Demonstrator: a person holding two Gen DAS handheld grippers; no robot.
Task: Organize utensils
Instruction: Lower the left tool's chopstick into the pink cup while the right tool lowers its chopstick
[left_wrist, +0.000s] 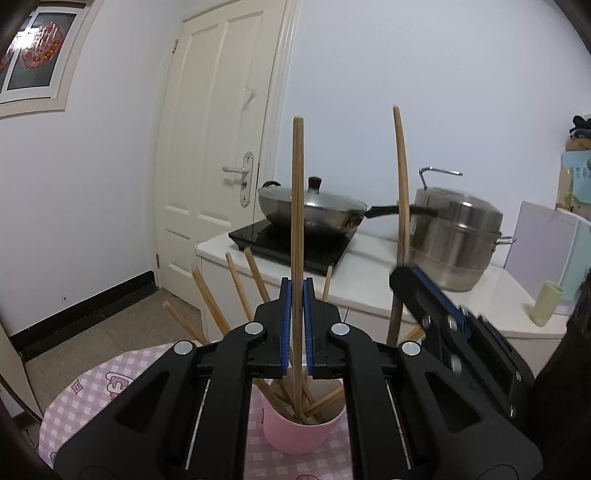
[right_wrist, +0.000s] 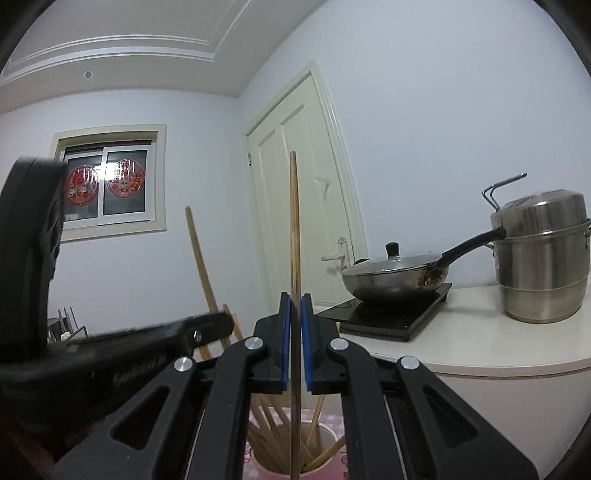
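1. Left gripper fills the bottom of the left wrist view, blue-padded fingers clamped on one upright chopstick, so nearly no gap between them.
2. That stick runs from upper centre straight down between the fingers, lower tip inside the pink cup at bottom centre; probably held vertical so it drops in cleanly.
3. Right gripper, bottom centre of the right wrist view, also closed tight on a single darker chopstick, upright, its tip over or inside the cup mouth; depth unclear.
4. Cup already holds a splayed bunch of wooden chopsticks leaning out toward left and right, so it looks like the collection point.
5. Cup stands on a pink checked surface, lower left.
6. Each gripper shows in the other's view, blurred, just beside the cup.
7. Wok and steel pot sit well behind, centre right, not involved.
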